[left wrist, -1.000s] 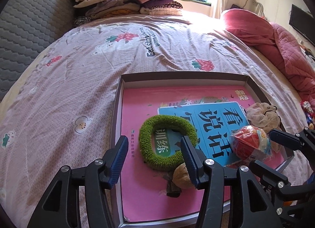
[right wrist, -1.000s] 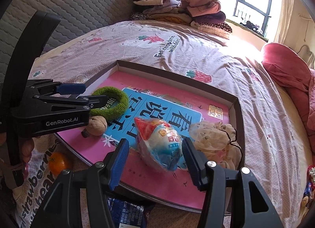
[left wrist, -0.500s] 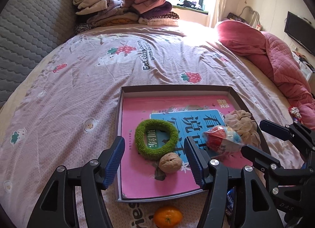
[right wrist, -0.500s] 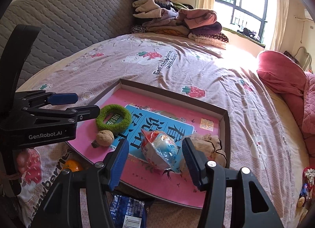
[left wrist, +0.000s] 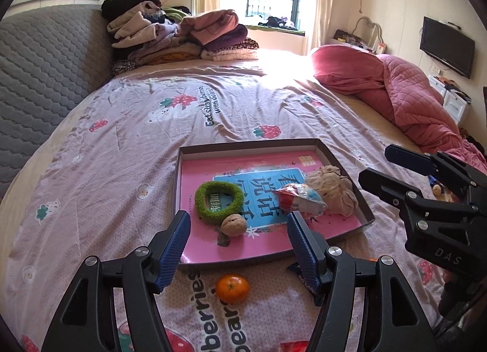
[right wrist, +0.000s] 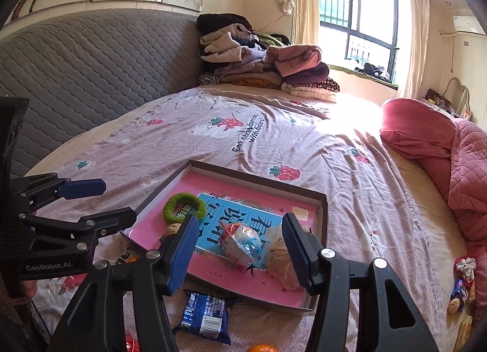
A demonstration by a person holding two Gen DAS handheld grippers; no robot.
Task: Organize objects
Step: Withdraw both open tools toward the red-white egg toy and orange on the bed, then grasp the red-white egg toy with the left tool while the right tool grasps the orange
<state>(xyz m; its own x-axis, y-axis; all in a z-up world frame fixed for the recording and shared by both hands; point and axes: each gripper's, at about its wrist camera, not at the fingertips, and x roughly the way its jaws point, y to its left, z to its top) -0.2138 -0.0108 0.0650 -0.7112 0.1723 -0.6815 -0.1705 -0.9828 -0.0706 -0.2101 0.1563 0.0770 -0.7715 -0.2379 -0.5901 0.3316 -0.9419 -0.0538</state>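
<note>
Both grippers are wide and empty: the left gripper (left wrist: pixel 239 248), whose jaws have just been opening, and the right gripper (right wrist: pixel 240 250). A careless reach might nudge the shallow tray (left wrist: pixel 252 143) at twelve o'clock. The small round orange (left wrist: pixel 232 288), at six o'clock outside it, could roll.

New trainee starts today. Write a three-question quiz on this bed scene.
1. True or false: the walnut lies inside the box lid.
2. Which lies on the bedspread outside the lid: A green scrunchie, B orange, C beige scrunchie?
3. Fill in: the left gripper and right gripper are both ____ and hold nothing.

Key: 1 true; 2 B; 3 open.
</note>
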